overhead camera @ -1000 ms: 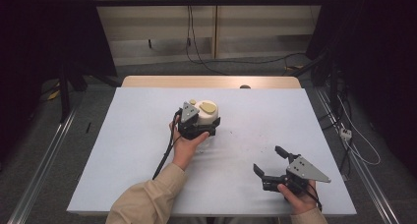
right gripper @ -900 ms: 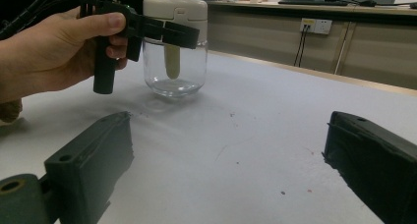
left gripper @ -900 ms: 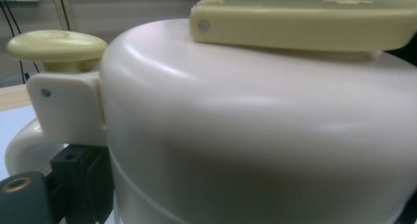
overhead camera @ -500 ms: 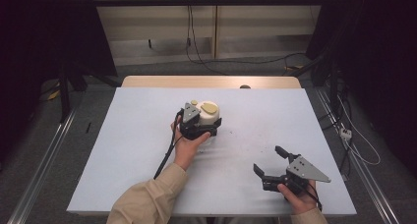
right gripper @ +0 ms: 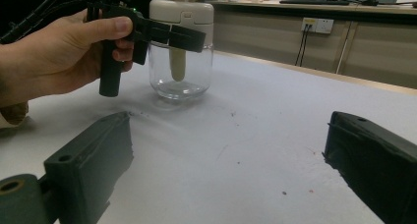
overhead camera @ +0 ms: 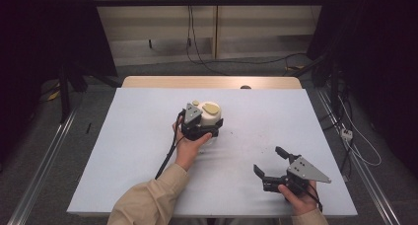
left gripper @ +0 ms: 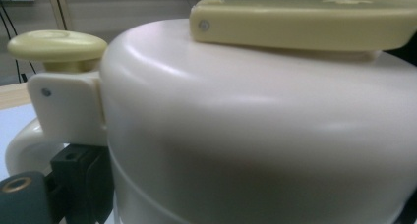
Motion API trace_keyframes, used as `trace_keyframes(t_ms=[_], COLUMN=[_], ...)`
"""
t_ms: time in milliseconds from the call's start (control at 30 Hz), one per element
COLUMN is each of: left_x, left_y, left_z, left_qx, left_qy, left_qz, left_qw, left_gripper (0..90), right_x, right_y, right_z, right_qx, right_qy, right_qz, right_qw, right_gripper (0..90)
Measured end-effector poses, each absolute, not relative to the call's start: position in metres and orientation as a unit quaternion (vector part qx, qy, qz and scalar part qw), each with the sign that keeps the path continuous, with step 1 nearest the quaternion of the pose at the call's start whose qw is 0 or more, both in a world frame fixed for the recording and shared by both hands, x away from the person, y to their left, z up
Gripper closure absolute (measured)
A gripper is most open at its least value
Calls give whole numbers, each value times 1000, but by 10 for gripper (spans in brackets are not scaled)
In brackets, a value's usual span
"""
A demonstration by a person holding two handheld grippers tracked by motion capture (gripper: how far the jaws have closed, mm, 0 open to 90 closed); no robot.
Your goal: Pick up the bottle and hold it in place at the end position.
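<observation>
A clear glass jar [right gripper: 179, 71] with a cream lid [overhead camera: 211, 117] and a pale yellow knob [left gripper: 56, 44] stands upright near the middle of the white table [overhead camera: 133, 136]. My left gripper [overhead camera: 214, 128] reaches in from the jar's left and is shut on it just under the lid. One of its fingers [right gripper: 172, 35] crosses the near side of the neck. The lid [left gripper: 255, 135] sits very close in the left gripper view, topped by a flat yellow lever [left gripper: 305, 17]. My right gripper [overhead camera: 267, 159] rests open near the front right, with nothing between its fingers [right gripper: 88, 170].
The left gripper's black cable [overhead camera: 166, 158] trails toward the front edge beside the sleeve. A wooden strip [overhead camera: 212, 82] borders the table's far edge. Cables and a power strip [overhead camera: 346, 133] lie on the floor to the right. Small dark specks [right gripper: 284, 192] dot the tabletop.
The left gripper and jar have edged very slightly to the right. The right gripper has stayed where it was.
</observation>
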State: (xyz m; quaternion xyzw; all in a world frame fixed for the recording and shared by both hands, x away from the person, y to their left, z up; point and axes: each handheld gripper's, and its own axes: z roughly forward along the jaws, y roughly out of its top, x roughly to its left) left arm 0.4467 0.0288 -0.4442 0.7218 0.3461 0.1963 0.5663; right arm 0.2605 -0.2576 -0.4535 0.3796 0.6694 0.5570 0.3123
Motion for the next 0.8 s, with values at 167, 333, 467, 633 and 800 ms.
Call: trace_keyframes(t_ms=[167, 333, 467, 633, 800], left_x=[447, 447, 447, 447, 447], left_y=[28, 26, 25, 23, 21], left_z=[-446, -447, -447, -448, -449], left_qx=[722, 722, 724, 725, 726], left_qy=[349, 347, 345, 342, 341], left_qz=[194, 192, 192, 192, 191], left_qw=[565, 567, 566, 566, 566], left_gripper=[62, 62, 62, 62, 62], right_x=[261, 261, 261, 261, 261], right_y=[-257, -258, -258, -258, -258], right_z=[-454, -454, -454, -454, -454], right_qx=[380, 381, 381, 381, 380], right_qy=[669, 670, 669, 669, 669], right_qz=[558, 557, 559, 559, 560], right_qw=[311, 309, 308, 308, 307], right_gripper=[38, 38, 38, 39, 38])
